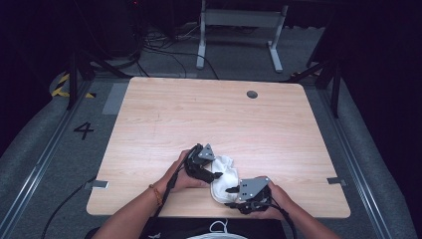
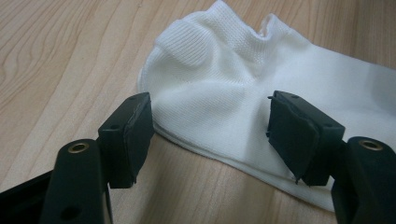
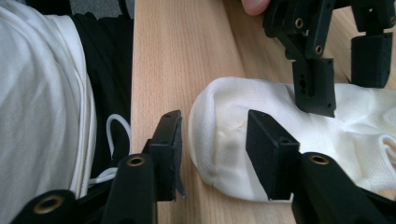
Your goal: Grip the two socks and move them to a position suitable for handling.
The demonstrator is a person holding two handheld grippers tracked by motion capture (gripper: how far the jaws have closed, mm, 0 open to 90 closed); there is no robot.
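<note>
A white ankle sock [image 1: 224, 175] lies flat near the front edge of the wooden table [image 1: 209, 114]. In the left gripper view its ribbed cuff [image 2: 233, 42] points away, and layered edges show along its near side. My left gripper [image 1: 213, 172] is open, its jaws straddling the sock's cuff half [image 2: 210, 116] just above the fabric. My right gripper [image 1: 231, 197] is open too, with its jaws on either side of the rounded toe end [image 3: 215, 135]. The left gripper [image 3: 343, 70] hangs over the sock further along in the right gripper view.
The table's front edge [image 3: 133, 93] runs right beside my right gripper, and the person's white shirt [image 3: 37, 116] with a drawstring [image 3: 119, 126] is beyond it. A round grommet [image 1: 252, 94] sits at the table's far side. A grey metal frame [image 1: 239, 20] stands behind.
</note>
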